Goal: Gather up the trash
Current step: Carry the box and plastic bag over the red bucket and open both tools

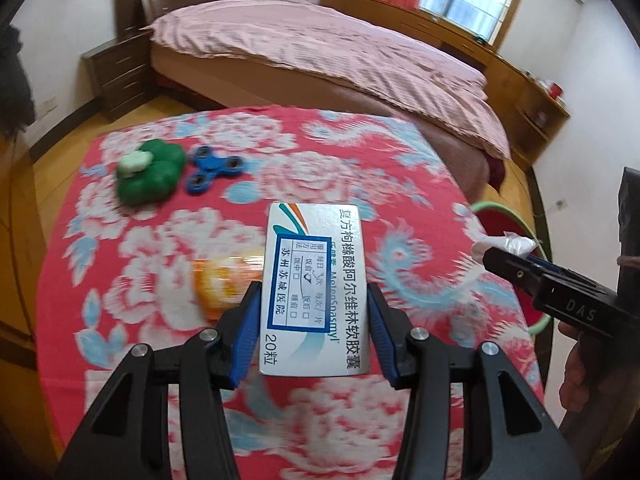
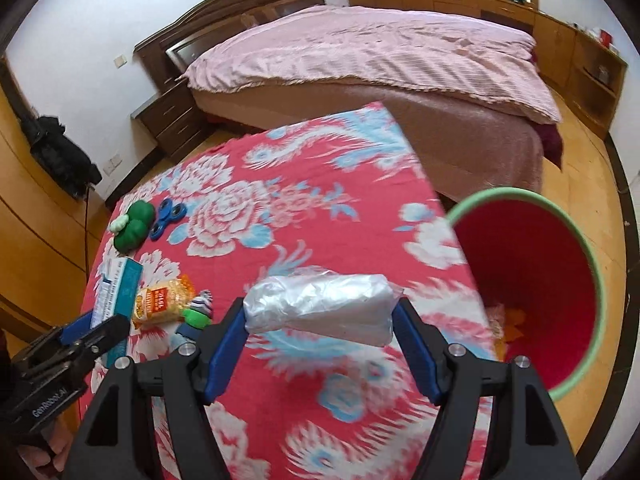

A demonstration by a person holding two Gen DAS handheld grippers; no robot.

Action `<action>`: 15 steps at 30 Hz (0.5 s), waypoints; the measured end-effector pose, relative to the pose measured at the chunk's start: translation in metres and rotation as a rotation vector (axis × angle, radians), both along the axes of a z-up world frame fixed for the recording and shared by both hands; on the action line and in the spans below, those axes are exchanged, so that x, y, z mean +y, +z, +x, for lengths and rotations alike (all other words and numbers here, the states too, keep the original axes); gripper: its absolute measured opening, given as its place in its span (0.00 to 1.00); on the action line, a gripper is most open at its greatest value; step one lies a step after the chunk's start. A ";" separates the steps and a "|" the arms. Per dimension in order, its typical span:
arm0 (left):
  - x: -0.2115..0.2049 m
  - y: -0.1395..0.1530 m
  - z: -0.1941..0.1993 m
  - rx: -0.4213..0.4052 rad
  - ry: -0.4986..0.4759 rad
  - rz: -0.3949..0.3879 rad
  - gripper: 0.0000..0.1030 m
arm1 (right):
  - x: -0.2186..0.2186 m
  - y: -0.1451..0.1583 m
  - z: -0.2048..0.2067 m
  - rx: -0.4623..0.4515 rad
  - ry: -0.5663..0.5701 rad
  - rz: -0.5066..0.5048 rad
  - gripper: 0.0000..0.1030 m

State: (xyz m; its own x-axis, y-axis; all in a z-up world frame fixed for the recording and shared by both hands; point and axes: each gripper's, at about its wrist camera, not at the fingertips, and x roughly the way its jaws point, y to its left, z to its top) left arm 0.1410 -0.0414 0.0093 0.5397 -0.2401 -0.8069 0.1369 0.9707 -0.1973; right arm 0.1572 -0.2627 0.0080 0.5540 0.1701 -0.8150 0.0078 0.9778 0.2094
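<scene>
We read "20粒" and "MeteoSpasmyl" on the white medicine box point(image 1: 314, 288), pinched by our left gripper point(image 1: 314, 336) above the floral tablecloth point(image 1: 168, 232). Our right gripper point(image 2: 320, 344), marked "DAS", clamps a crumpled clear plastic bag point(image 2: 320, 306) near the table's right edge, beside the red bin point(image 2: 532, 280) with its green rim.

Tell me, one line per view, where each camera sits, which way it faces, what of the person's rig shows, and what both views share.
Left wrist: sits behind the left gripper, looking across the floral cloth toward the bed; its jaws clamp a medicine box; the right gripper enters from the right.
Right wrist: sits behind the right gripper, facing the same way; its jaws clamp a plastic bag beside the red bin; the left gripper shows lower left.
Shared: cloth, bed, green toy, blue spinner, snack packet, box, bin.
</scene>
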 end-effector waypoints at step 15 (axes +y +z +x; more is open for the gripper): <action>-0.138 0.006 0.019 0.026 -0.250 0.039 0.49 | -0.127 -0.014 -0.024 0.069 -0.197 0.030 0.72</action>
State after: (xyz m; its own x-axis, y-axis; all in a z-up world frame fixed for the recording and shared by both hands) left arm 0.1599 -0.1797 0.0155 0.4466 -0.3324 -0.8307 0.3690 0.9142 -0.1674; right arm 0.1331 -0.3900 -0.0055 0.5222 0.0891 -0.8482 0.2134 0.9492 0.2311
